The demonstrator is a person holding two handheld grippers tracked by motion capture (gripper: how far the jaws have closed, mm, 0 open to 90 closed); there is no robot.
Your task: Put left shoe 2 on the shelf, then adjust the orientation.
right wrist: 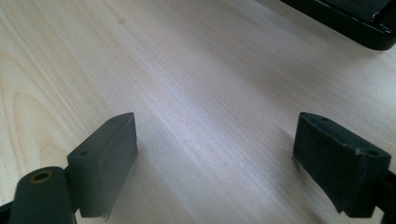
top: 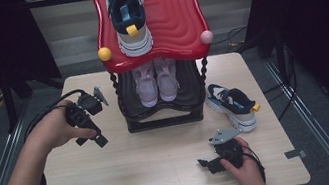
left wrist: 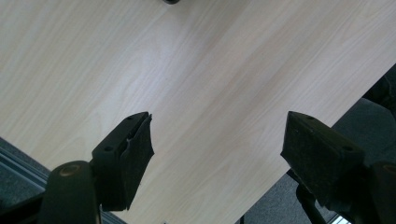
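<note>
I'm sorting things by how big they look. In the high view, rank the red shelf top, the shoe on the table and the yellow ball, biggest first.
1. Red shelf top
2. Shoe on the table
3. Yellow ball
The shelf top sits nearer the camera, which enlarges it.

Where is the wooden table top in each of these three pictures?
High view: the table top lies mid-picture, under the shoe rack.
Left gripper view: pale wood behind the left gripper.
Right gripper view: wood all around the right gripper.
Shared landmark: the shoe rack's black base, top right in the right gripper view.
</note>
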